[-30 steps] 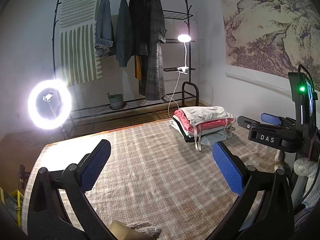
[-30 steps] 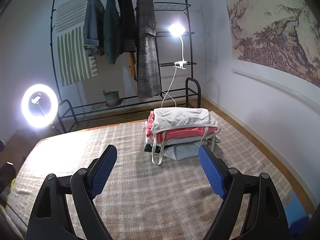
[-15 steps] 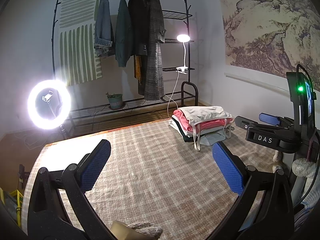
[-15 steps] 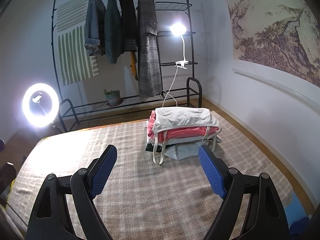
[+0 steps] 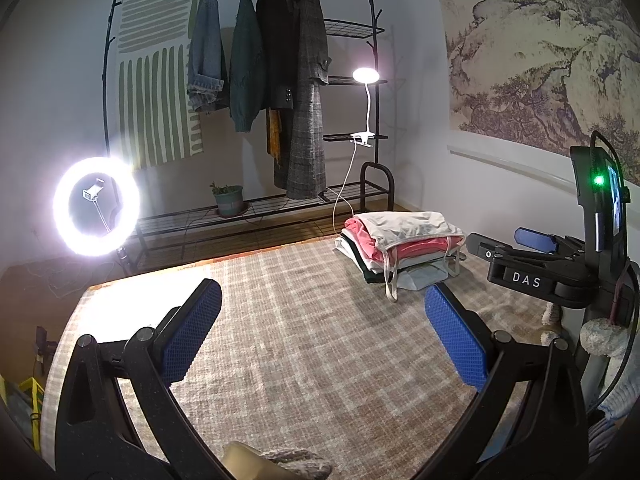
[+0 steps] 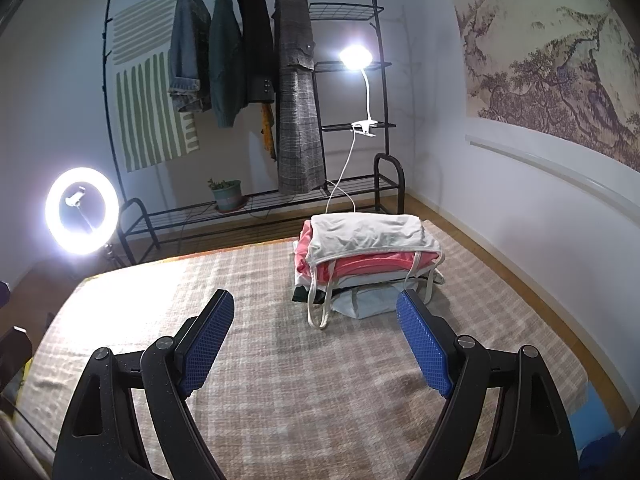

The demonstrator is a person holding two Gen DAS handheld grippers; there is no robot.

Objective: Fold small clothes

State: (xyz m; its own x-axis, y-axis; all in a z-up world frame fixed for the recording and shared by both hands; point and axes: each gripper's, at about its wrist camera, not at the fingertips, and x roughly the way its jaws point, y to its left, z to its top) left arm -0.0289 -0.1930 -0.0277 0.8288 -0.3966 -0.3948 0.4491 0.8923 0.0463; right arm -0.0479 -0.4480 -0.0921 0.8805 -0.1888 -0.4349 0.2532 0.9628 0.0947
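A stack of folded small clothes (image 5: 400, 246) lies at the far right of the checked table cloth (image 5: 300, 340); a white top garment sits over pink and dark ones, with straps hanging down. The stack also shows in the right wrist view (image 6: 368, 256). My left gripper (image 5: 322, 322) is open and empty above the cloth, well short of the stack. My right gripper (image 6: 316, 328) is open and empty, just in front of the stack. The right gripper's body (image 5: 536, 264) shows at the right in the left wrist view.
A lit ring light (image 5: 96, 206) stands beyond the table's far left corner. A clothes rack (image 5: 260, 100) with hanging coats and a clip lamp (image 5: 366, 76) stands against the back wall. A beige knitted item (image 5: 276, 464) lies at the near edge.
Almost nothing has changed. The views have shifted very slightly; both grippers stay open and empty, and the stack has not moved.
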